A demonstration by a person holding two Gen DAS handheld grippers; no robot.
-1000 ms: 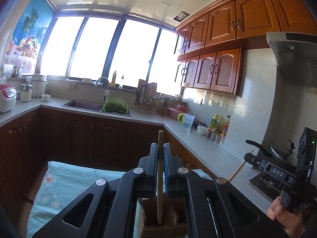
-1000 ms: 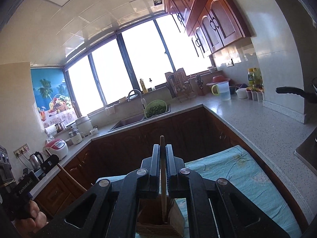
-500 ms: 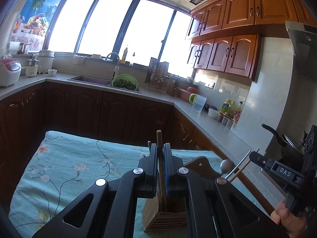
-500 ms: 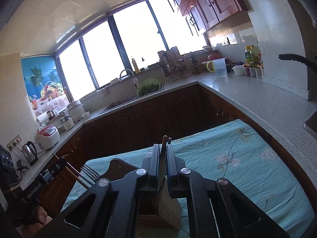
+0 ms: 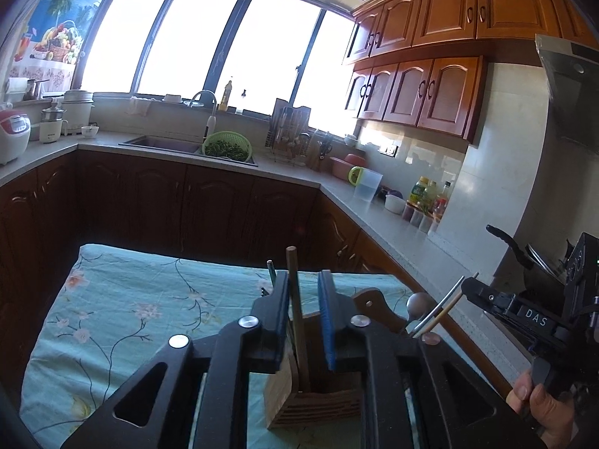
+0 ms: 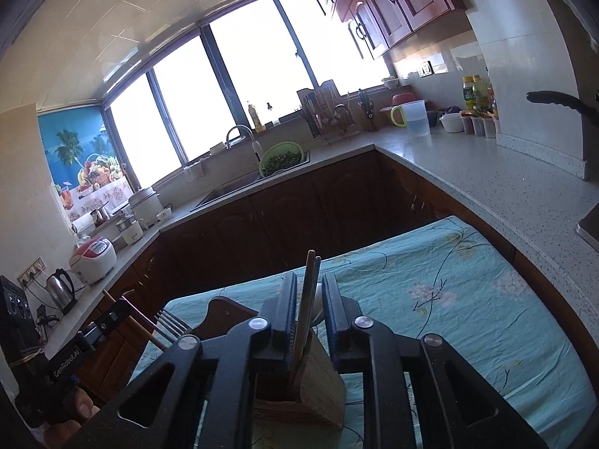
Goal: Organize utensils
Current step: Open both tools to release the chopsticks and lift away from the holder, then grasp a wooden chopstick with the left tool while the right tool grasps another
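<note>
A wooden utensil holder (image 5: pixel 314 396) stands on a table with a teal floral cloth (image 5: pixel 123 310); it also shows in the right wrist view (image 6: pixel 318 385). My left gripper (image 5: pixel 304 303) is open, its jaws apart around a wooden chopstick (image 5: pixel 297 314) that stands in the holder. My right gripper (image 6: pixel 309 299) is open around a pair of wooden sticks (image 6: pixel 305 310) that lean in the holder. A fork (image 6: pixel 170 320), a spoon (image 5: pixel 417 305) and more sticks poke out of the holder's other side.
A wooden board handle (image 5: pixel 374 308) lies behind the holder. Dark wooden cabinets and a grey counter (image 5: pixel 374 209) wrap around the table. A sink with a green colander (image 5: pixel 226 146), a dish rack, a jug, bottles and a black pan (image 5: pixel 524 258) stand on the counter.
Both grippers tilted down and came lower over the holder. Both have opened their jaws and let go of the sticks, which now stand in the holder.
</note>
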